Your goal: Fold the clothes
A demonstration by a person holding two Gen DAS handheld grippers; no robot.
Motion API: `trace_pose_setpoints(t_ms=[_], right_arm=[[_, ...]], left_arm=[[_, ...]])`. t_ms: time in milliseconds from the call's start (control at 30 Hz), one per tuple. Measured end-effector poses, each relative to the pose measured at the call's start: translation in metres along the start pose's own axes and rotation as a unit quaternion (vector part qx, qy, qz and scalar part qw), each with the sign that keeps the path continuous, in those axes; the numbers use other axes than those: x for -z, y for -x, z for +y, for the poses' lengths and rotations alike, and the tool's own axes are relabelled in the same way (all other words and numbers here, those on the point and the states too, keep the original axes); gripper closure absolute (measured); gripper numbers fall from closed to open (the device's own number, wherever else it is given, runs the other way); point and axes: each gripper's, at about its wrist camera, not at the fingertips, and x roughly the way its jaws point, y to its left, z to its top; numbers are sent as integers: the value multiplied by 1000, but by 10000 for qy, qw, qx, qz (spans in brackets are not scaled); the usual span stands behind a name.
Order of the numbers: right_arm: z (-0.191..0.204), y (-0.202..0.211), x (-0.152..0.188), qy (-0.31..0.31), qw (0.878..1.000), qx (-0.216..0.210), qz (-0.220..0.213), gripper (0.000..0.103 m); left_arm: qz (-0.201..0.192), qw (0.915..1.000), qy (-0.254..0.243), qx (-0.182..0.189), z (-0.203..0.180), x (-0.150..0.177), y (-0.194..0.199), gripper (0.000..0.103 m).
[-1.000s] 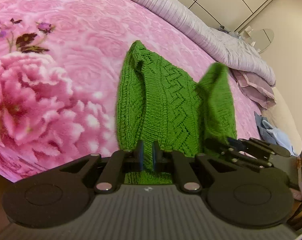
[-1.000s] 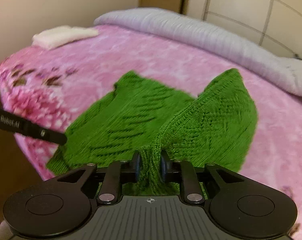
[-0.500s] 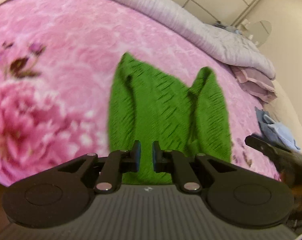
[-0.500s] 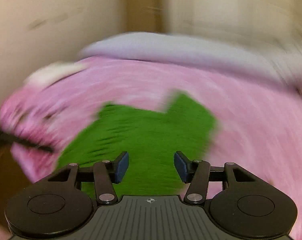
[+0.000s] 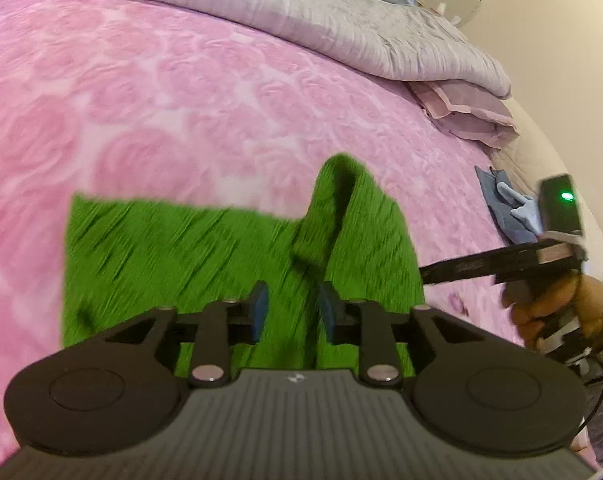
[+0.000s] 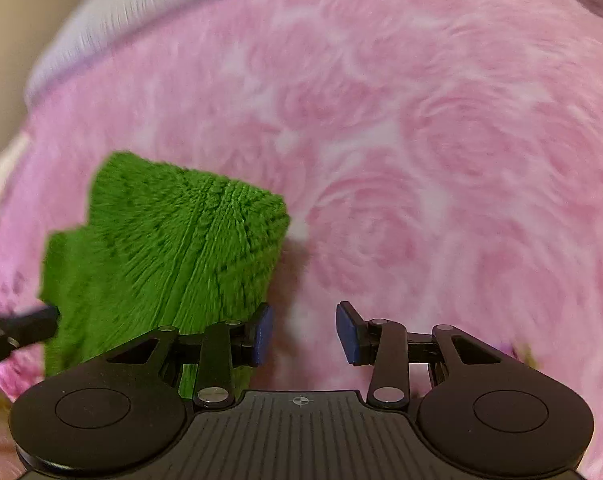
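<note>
Sweater [image 5: 205,264] edge beside bare blanket [image 6: 441,168]

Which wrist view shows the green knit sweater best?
The left wrist view: the green sweater spreads wide on the pink blanket, one raised fold visible. The right wrist view catches only a blurred part at its left.

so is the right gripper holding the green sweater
No, the right gripper is open over the pink blanket, with the green sweater lying off to its left.
</note>
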Motion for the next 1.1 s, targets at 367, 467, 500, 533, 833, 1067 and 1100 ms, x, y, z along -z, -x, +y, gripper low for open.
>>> trace_pose_setpoints(t_ms=[367,467,500,533,833,1067,1100], right_arm=[[45,-13,-9,1180,9926,265,47,64],[36,-14,-13,1039,9945,102,36,64],[35,-14,-14,1020,9948,71,38,64],[36,-13,-14,1010,9949,61,45,64],[59,-7,-20,1130,9936,53,23,66],[95,-11,-23,1352,9908,-48,-76,66],[98,-12,-23,1371,9905,-32,-88,66]], left_arm=[[334,9974,520,383,28,-27,-52,63],[347,9952,619,673,33,-32,-64,54],[368,9940,669,781,35,-32,-68,54],[389,9927,718,890,36,-33,-73,55],[-63,9945,629,834,48,-26,-29,92],[-123,9937,1021,437,83,-16,-4,92],[-100,9930,1093,436,86,-14,-6,91]])
